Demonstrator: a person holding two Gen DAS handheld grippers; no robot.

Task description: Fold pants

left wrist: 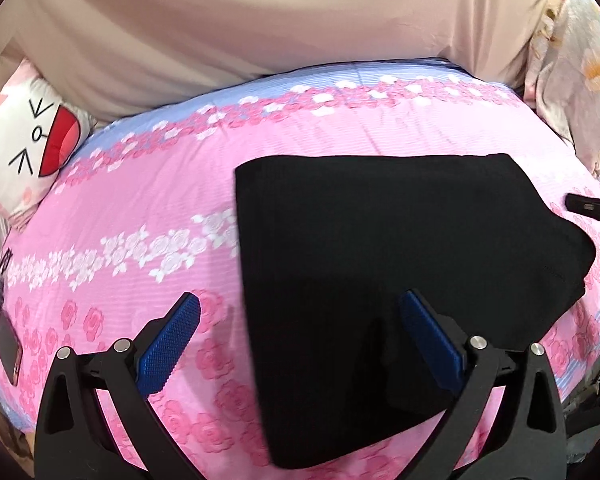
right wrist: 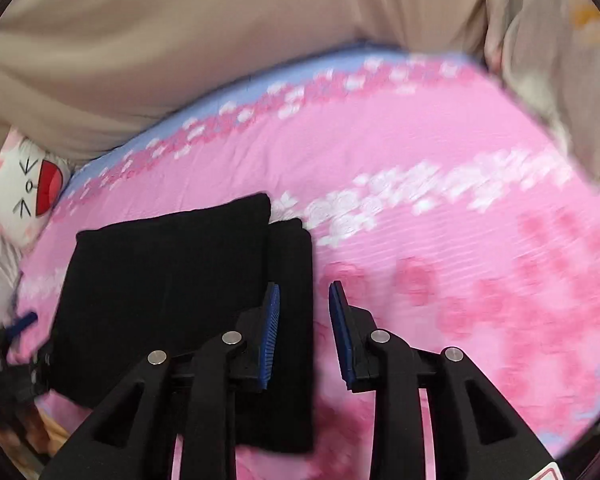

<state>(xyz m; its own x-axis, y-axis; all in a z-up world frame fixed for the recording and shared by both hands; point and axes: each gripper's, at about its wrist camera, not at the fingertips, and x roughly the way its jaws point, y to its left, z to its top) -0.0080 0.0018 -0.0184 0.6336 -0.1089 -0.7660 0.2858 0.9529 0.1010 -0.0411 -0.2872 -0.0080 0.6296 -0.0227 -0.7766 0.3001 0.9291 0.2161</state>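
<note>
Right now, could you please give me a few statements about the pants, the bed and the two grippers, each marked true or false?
1. The black pants lie folded on a pink floral bedsheet. True.
2. The left gripper is clamped on the pants. False: its jaws stand wide apart with nothing pressed between them.
3. A white cushion with a cartoon face sits at the far left edge of the bed. True.
4. The right gripper holds a fold of the pants. False: its jaws are a little apart with nothing between them; the pants' edge lies beneath.
5. The pants are blue. False: they are black.
</note>
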